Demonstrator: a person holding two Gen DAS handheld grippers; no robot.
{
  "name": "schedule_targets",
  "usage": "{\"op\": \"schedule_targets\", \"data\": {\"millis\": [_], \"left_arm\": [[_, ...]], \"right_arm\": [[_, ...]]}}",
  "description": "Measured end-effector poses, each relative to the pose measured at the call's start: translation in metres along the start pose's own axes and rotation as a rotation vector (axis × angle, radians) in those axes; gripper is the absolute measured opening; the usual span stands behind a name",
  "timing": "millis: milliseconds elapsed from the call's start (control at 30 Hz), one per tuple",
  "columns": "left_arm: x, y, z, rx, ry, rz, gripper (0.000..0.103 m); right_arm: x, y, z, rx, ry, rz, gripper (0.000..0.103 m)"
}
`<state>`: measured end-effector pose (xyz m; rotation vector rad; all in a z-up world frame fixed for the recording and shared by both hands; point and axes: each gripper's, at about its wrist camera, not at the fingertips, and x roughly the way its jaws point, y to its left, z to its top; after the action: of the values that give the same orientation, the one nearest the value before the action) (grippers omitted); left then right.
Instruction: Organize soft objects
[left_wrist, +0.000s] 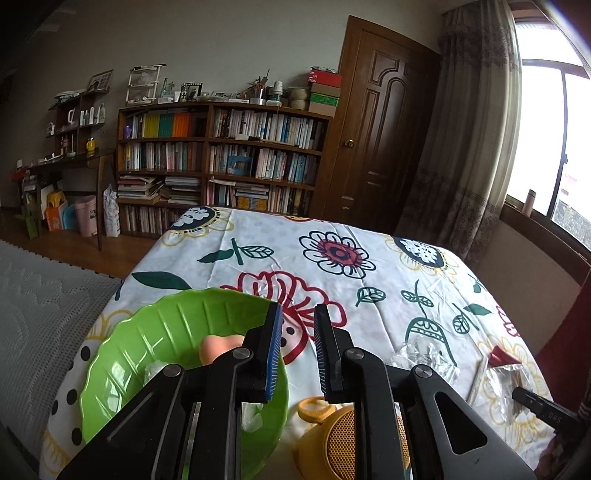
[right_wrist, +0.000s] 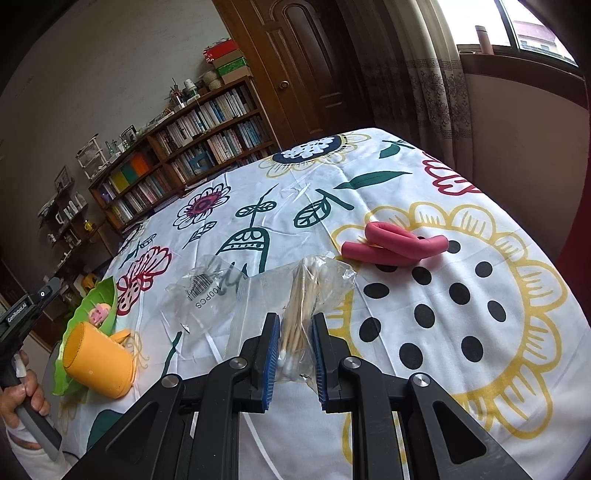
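The right gripper (right_wrist: 294, 350) has its jaws closed part-way around a clear plastic bag of cotton swabs (right_wrist: 301, 295), the blue pads pressing the bundle of wooden sticks from both sides. The bag lies crumpled on the table (right_wrist: 498, 387), its printed flap spread out to the left. Just beyond it, a pink foam roller (right_wrist: 395, 245), bent into a loop, rests on a big yellow flower in the cloth.

The left gripper (left_wrist: 297, 350) hovers with its jaws parted narrowly and nothing between them, above the edge of a green bowl (left_wrist: 147, 332). Inside the bowl sits a soft peach-coloured piece (left_wrist: 218, 347) and something pale that I cannot make out. Beside the bowl lies a yellow cylindrical speaker (left_wrist: 332, 443) on its side, touching the bowl's rim in the right wrist view. A hand (right_wrist: 26, 391) grips the left tool's handle.

The table wears a white cloth with bold flowers and leaves. Behind it stand a full bookshelf (left_wrist: 221, 158), a dark wooden door (left_wrist: 380, 129), and a curtained window (left_wrist: 546, 140).
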<state>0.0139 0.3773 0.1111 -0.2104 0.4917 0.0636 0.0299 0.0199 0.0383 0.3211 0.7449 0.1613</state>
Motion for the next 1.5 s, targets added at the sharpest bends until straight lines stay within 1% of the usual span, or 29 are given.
{"op": "schedule_targets", "data": {"millis": [400, 533, 600, 700, 800, 900, 967, 1000, 1067, 1167, 1300, 1500], "left_arm": [[0.007, 0.035, -0.010, -0.042, 0.031, 0.041, 0.018], [0.010, 0.050, -0.013, -0.083, 0.043, 0.060, 0.019], [0.011, 0.054, -0.016, -0.101, 0.052, 0.059, 0.019], [0.011, 0.054, -0.020, -0.101, 0.054, 0.052, 0.023], [0.011, 0.050, -0.019, -0.095, 0.056, 0.038, 0.024], [0.009, 0.046, -0.019, -0.087, 0.053, 0.032, 0.028], [0.008, 0.043, -0.018, -0.085, 0.052, 0.037, 0.037], [0.008, 0.042, -0.018, -0.087, 0.052, 0.034, 0.040], [0.006, 0.039, -0.018, -0.085, 0.046, 0.030, 0.052], [0.002, 0.030, -0.016, -0.073, 0.031, 0.029, 0.062], [-0.001, 0.007, -0.014, -0.034, 0.029, -0.006, 0.063], [0.000, -0.047, -0.019, 0.080, 0.054, -0.086, 0.063]], "right_arm": [[0.002, 0.034, 0.006, -0.046, -0.012, 0.021, 0.019], [0.003, 0.045, 0.007, -0.066, -0.016, 0.026, 0.019], [0.002, 0.048, 0.008, -0.070, -0.021, 0.026, 0.019], [0.000, 0.048, 0.010, -0.070, -0.030, 0.018, 0.019], [-0.002, 0.043, 0.011, -0.055, -0.037, 0.000, 0.019], [-0.004, 0.035, 0.011, -0.035, -0.042, -0.018, 0.019], [-0.005, 0.030, 0.010, -0.026, -0.042, -0.027, 0.019], [-0.005, 0.028, 0.010, -0.021, -0.041, -0.029, 0.019], [-0.005, 0.024, 0.010, -0.014, -0.040, -0.031, 0.019], [-0.005, 0.019, 0.009, -0.005, -0.039, -0.029, 0.019], [-0.005, 0.012, 0.007, 0.008, -0.037, -0.030, 0.019], [-0.005, -0.001, 0.006, 0.019, -0.030, -0.039, 0.019]]}}
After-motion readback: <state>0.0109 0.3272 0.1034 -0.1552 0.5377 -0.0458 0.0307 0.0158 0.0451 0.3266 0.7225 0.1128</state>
